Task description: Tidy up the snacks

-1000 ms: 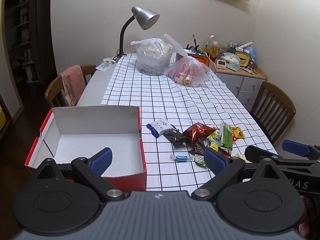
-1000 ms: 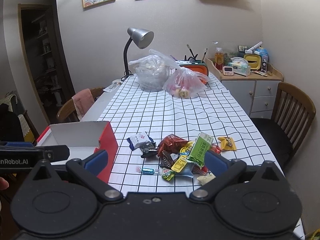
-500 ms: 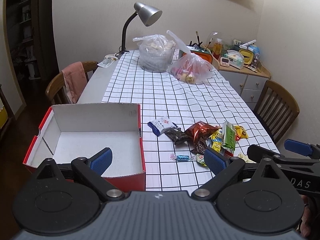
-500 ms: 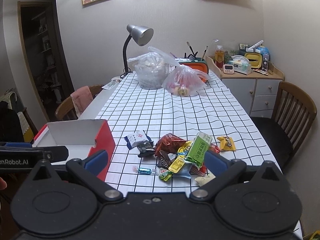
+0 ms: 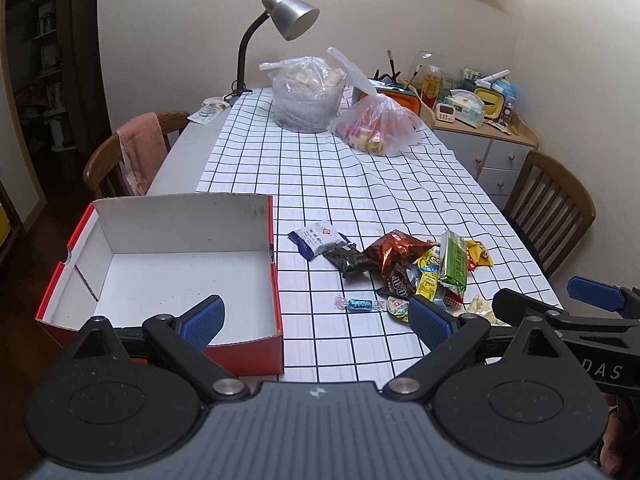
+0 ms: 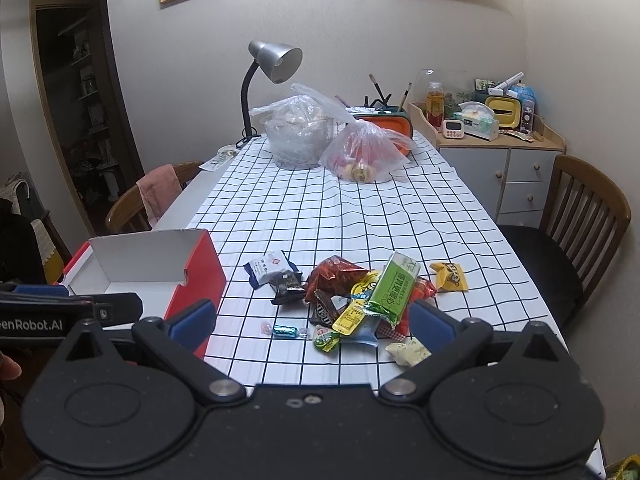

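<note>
A heap of snack packets lies on the checked tablecloth near the front edge: a green bar, a red-brown crisp bag, a white and blue packet, a blue wrapped sweet. Left of them stands a red box with a white, bare inside. My left gripper hangs open over the front edge between box and heap. My right gripper is open too, just short of the heap. Neither holds anything.
At the far end stand a grey lamp, a clear bag over a bowl and a pinkish bag. Wooden chairs flank the table, left and right. A cluttered cabinet fills the back right corner.
Both views have tilted slightly and crept closer to the table; the snacks and box sit a little higher in frame. Nothing on the table moved and both grippers stayed open.
</note>
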The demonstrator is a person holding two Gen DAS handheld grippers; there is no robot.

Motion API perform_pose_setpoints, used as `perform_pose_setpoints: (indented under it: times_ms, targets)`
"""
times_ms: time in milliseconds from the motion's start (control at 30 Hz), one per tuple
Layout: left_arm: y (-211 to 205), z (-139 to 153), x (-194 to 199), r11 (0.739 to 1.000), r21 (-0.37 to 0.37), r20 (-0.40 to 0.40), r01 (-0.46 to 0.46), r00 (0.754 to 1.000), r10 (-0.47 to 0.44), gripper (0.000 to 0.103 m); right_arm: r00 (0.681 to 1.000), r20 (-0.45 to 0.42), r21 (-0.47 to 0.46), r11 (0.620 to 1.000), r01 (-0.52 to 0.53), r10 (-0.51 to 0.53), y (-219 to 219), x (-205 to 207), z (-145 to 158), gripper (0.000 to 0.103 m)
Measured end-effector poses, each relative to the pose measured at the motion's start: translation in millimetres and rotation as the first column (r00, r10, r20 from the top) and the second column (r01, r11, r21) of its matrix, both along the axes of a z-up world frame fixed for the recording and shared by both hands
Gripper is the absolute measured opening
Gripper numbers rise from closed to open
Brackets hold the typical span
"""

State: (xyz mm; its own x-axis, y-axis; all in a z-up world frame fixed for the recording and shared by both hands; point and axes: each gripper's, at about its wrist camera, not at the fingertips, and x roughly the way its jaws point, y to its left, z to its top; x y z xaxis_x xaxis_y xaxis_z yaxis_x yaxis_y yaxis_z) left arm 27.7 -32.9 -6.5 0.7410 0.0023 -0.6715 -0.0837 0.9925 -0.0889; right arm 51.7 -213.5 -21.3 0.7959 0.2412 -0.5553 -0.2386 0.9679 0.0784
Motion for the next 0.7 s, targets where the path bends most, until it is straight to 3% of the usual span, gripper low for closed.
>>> perform_pose_setpoints:
  times_ms: [700]
  targets:
    - [-23,-6,15,0.998,0.001,-0.007,0.068,0.998,-0.068,0.099,0.998,-0.013,0.004,0.998,0.058,-0.058,-23,4,-5,0.103]
